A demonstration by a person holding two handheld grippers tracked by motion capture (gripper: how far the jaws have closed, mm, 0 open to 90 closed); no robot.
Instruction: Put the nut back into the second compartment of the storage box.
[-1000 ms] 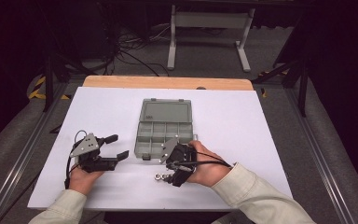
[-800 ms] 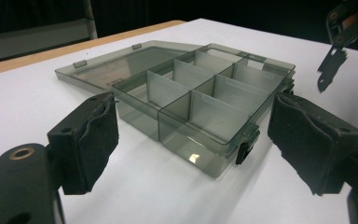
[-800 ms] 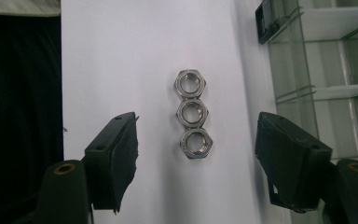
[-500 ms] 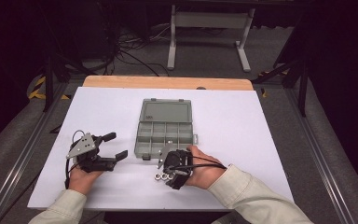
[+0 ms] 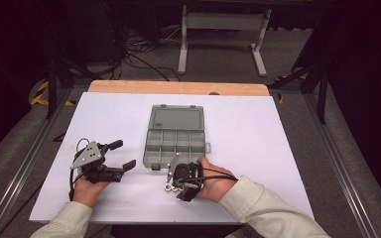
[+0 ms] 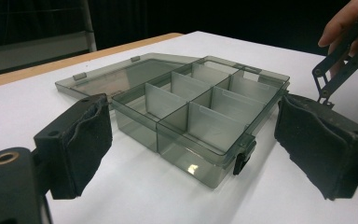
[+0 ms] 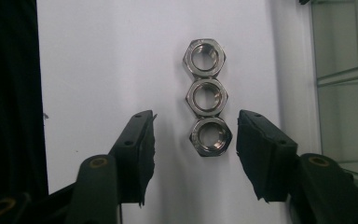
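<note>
Between the right gripper's [image 7: 191, 140] fingers [image 7: 137, 154]: nearest of three steel nuts [image 7: 210, 136], flat on the white bench [image 7: 107, 70], last in a touching row of three. Fingers apart but just been closing, nut between them, pads not yet pressing; nut closer to one pad than the other. On the high view, same nuts [image 5: 170, 186] just off the near edge of the open organiser box [image 5: 174, 146], right gripper [image 5: 176, 184] tipped down over them.

Step in hand, by judgement: picking one nut for a box compartment. Next move likely calls for centring on the end nut, closing on its flats, lifting straight up so the neighbours stay put.

Left gripper [image 5: 121, 154] idle at the box's near-left corner, fingers [image 6: 81, 140] wide apart, nothing between.

Room: box wall close on one side of the nuts, bare bench on the other. Bench's near edge not far behind the hand. Lid lying flat behind the box, compartments empty, clear from above.
</note>
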